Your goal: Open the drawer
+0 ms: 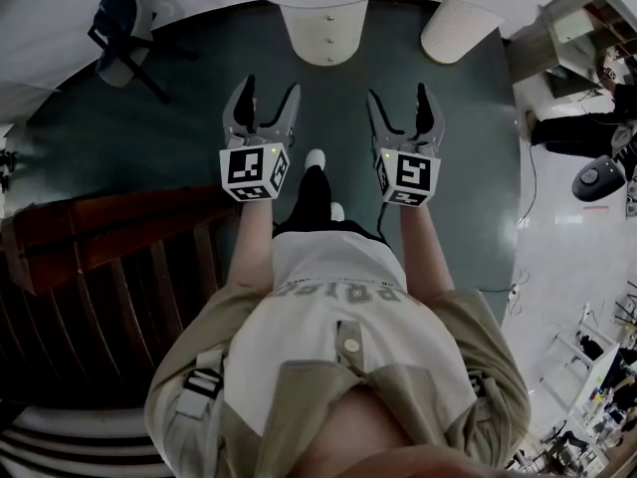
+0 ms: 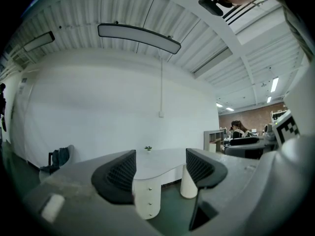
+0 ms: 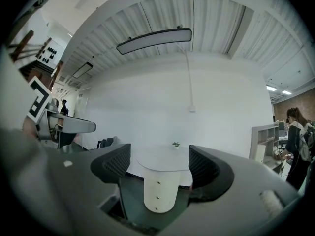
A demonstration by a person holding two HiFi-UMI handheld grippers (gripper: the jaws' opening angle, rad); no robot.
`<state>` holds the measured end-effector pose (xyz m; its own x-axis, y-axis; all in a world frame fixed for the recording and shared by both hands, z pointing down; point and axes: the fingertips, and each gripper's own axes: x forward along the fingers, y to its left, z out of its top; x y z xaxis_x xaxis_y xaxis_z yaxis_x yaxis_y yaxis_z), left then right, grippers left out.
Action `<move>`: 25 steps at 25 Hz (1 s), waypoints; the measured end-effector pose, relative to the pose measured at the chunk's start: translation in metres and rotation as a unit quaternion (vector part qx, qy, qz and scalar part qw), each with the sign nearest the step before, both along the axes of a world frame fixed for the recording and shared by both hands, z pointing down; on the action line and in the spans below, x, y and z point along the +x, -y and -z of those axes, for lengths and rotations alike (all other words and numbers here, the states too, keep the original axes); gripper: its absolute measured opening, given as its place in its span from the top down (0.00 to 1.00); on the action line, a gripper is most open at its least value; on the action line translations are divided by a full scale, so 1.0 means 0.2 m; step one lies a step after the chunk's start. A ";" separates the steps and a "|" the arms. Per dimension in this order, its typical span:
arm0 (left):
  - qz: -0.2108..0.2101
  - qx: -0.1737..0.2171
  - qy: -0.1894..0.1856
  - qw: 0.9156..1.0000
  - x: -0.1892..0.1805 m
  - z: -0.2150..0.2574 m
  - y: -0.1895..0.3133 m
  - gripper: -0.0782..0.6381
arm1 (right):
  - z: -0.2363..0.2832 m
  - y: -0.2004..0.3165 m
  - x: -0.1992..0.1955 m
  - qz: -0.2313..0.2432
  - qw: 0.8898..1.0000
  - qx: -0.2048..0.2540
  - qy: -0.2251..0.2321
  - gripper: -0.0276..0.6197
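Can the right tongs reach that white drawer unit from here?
Probably not yet: the right tongs hang open short of the drawer unit, with floor between. Nothing blocks the way.

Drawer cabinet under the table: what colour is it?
The drawer cabinet is white; the right gripper view shows it best.

White rounded 3-knob drawer column, shut, under white table.

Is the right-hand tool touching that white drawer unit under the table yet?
Apart. The head view shows dark floor between the right tool and the drawer unit.
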<state>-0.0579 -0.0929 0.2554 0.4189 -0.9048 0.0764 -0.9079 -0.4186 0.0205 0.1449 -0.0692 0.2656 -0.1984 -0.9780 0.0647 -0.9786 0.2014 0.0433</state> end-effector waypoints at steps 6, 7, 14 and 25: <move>-0.013 0.002 -0.007 1.000 0.01 -0.01 0.22 0.43 | -0.03 0.16 -0.04 -0.002 1.000 -0.004 -0.009 0.40; -0.015 0.003 -0.007 1.000 0.01 -0.01 0.27 0.43 | -0.04 0.20 -0.04 -0.002 1.000 -0.006 -0.010 0.40; -0.028 0.020 -0.011 0.999 -0.07 0.07 0.59 0.43 | 0.02 0.52 -0.13 -0.011 1.000 0.007 -0.017 0.40; -0.028 0.002 -0.023 0.999 -0.14 -0.01 0.89 0.43 | 0.00 0.86 -0.19 -0.017 1.000 0.000 -0.022 0.40</move>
<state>-0.0861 -0.2710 0.2571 0.4715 -0.8803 0.0526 -0.8814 -0.4685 0.0609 0.1070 -0.2406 0.2657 -0.1613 -0.9843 0.0719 -0.9821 0.1673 0.0865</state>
